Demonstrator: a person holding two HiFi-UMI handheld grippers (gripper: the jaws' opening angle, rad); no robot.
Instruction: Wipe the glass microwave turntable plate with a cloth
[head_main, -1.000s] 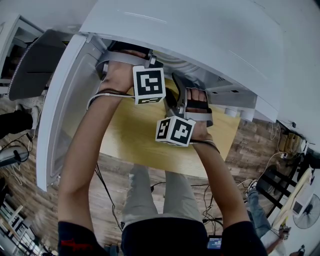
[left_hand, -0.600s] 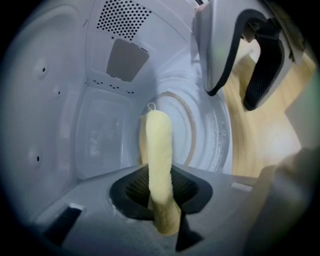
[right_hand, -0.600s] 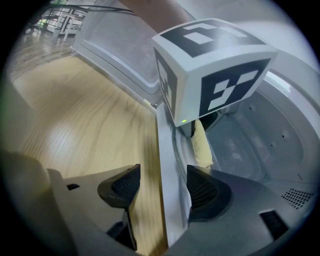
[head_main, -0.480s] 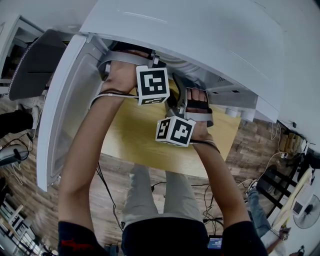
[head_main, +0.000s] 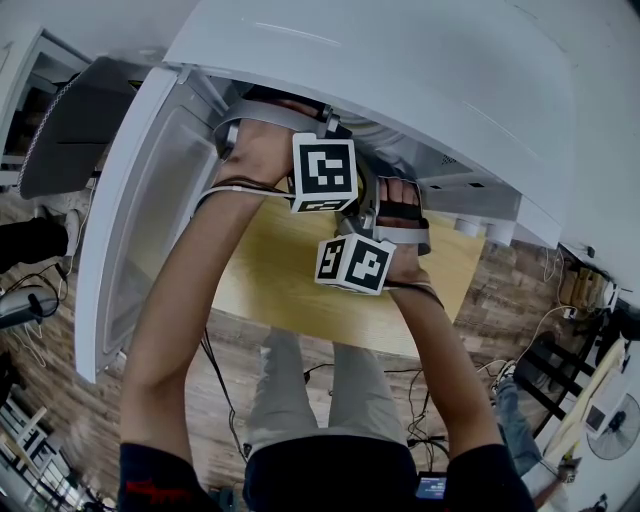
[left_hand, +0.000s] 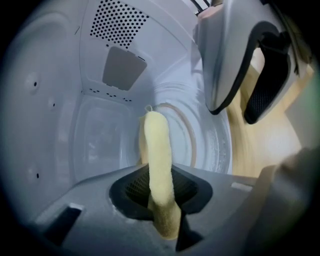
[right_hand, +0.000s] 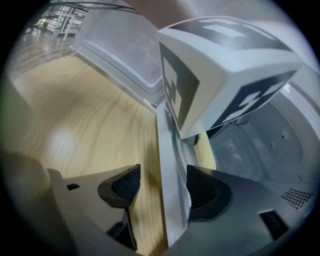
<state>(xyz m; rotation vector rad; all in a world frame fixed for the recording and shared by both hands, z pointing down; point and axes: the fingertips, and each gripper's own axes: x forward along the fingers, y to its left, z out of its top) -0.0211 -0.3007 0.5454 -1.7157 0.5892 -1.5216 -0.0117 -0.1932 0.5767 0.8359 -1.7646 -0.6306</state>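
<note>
Clamping the cloth (left_hand: 159, 150) in my left hand-held gripper (left_hand: 161, 200), I am holding it toward the plate (left_hand: 215, 147) for wiping; my right hand-held gripper (right_hand: 159, 187), jaws apart, is idling.

Cramped microwave cavity (left_hand: 60, 100), right tool (right_hand: 160, 187) alongside.

No readable text, label, brand or number anywhere.

i note the head view looks steeply down over the microwave (head_main: 400, 70); both gripper views sit close at its opening (left facing inward), sharing the cavity (left_hand: 55, 100).
</note>
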